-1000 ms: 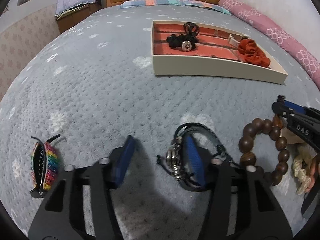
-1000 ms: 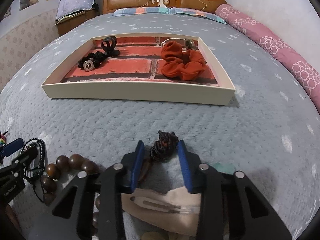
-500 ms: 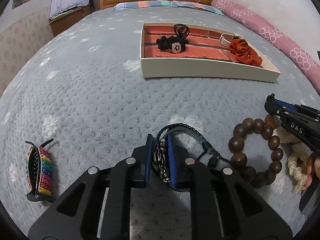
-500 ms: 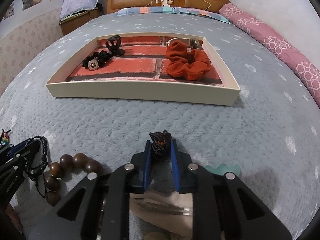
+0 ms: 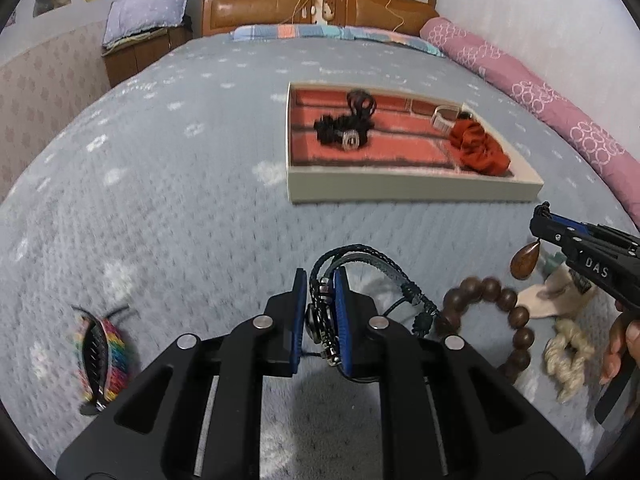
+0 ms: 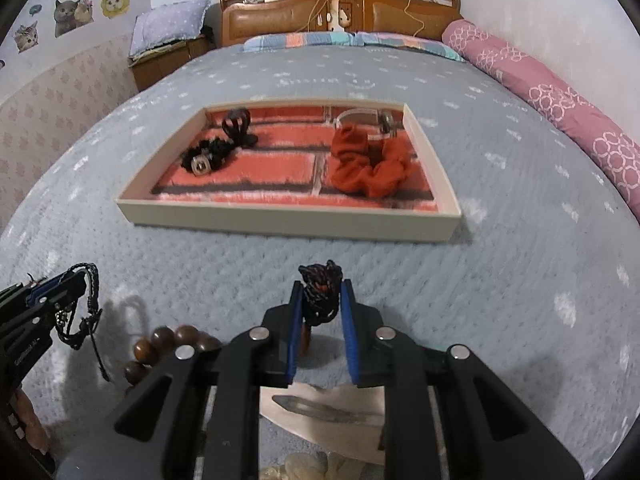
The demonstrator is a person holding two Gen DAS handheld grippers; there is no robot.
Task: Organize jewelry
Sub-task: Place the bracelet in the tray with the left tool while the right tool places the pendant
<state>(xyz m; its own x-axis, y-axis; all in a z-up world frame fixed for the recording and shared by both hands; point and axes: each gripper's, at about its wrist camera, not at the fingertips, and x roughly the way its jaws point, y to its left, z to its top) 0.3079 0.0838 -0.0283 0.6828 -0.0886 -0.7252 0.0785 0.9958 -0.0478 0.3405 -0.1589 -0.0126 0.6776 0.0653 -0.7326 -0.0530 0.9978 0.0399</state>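
"DAS" in white on the right tool (image 5: 538, 220); "LOVELY CATS CLUB" above the wall's cat stickers (image 6: 72, 10).

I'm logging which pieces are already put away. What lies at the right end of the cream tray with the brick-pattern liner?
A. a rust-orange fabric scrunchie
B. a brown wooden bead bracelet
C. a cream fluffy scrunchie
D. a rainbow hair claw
A: the rust-orange fabric scrunchie lies inside the cream tray at its right end, in front of a clear band.

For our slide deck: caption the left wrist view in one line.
Left gripper clamps a braided bracelet above the bedspread, tray ahead.
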